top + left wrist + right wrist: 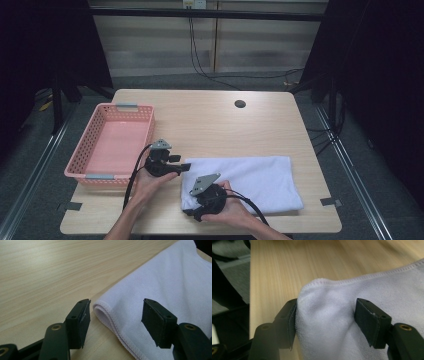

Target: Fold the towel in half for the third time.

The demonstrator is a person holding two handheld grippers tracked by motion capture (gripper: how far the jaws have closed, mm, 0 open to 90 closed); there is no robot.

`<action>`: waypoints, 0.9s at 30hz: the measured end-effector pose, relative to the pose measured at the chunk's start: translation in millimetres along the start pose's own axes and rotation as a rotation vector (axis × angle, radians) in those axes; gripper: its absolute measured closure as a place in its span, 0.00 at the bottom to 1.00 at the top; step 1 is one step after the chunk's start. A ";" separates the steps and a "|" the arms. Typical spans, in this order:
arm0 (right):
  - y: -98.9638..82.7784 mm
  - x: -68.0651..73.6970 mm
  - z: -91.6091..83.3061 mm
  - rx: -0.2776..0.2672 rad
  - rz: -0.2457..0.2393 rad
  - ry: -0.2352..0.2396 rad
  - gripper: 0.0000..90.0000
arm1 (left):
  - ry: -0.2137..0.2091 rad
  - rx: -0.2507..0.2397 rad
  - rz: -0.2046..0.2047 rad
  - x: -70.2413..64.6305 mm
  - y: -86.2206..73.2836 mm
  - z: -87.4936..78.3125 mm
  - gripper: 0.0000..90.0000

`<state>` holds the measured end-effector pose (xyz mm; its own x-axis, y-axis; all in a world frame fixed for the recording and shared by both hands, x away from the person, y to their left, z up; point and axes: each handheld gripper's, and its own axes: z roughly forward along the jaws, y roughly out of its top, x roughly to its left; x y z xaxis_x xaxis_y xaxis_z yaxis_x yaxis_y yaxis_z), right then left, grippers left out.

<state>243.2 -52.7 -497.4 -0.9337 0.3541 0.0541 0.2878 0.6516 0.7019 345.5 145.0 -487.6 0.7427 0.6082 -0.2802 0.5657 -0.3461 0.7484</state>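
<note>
Towel (pixel 250 177), white and folded, lies lower right of centre on the worktop (pixel 210 120). My left claw (pixel 115 318) gapes wide around its folded corner; my right claw (pixel 325 320) stands open astride another corner.

Your forearms are bare, with no sleeves in sight. Each hand carries black tongs: the left tongs (pixel 177 165) and the right tongs (pixel 192 214) each bear a grey three-cornered plate on top and trail a black cable. Up close, their jaws are flat black pads, with brass-coloured screws at the joints.
</note>
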 end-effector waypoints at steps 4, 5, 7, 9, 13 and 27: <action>-2.3 10.1 2.0 0.002 -0.039 -0.065 0.43 | 0.001 -0.003 -0.003 0.0 0.0 0.0 0.43; -3.5 9.2 1.8 -0.009 -0.043 -0.070 0.46 | 0.000 -0.005 -0.006 -0.2 0.0 0.3 0.43; -3.4 7.1 0.4 -0.010 -0.032 -0.084 0.59 | 0.002 -0.004 -0.004 0.1 0.4 0.7 0.43; -4.0 4.8 -0.9 -0.013 -0.017 -0.111 0.71 | 0.008 -0.003 -0.007 1.6 1.4 2.2 0.43; -2.3 -2.0 -1.9 -0.011 0.028 -0.102 0.78 | 0.019 0.015 -0.003 4.4 2.6 10.1 0.43; -5.2 -12.6 -8.3 -0.025 0.136 -0.015 0.82 | 0.018 0.038 -0.001 17.5 0.0 21.0 0.40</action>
<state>251.7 -66.1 -495.9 -0.8830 0.4483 0.1393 0.4059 0.5800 0.7063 366.1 140.7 -505.2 0.7354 0.6215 -0.2700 0.5804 -0.3721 0.7244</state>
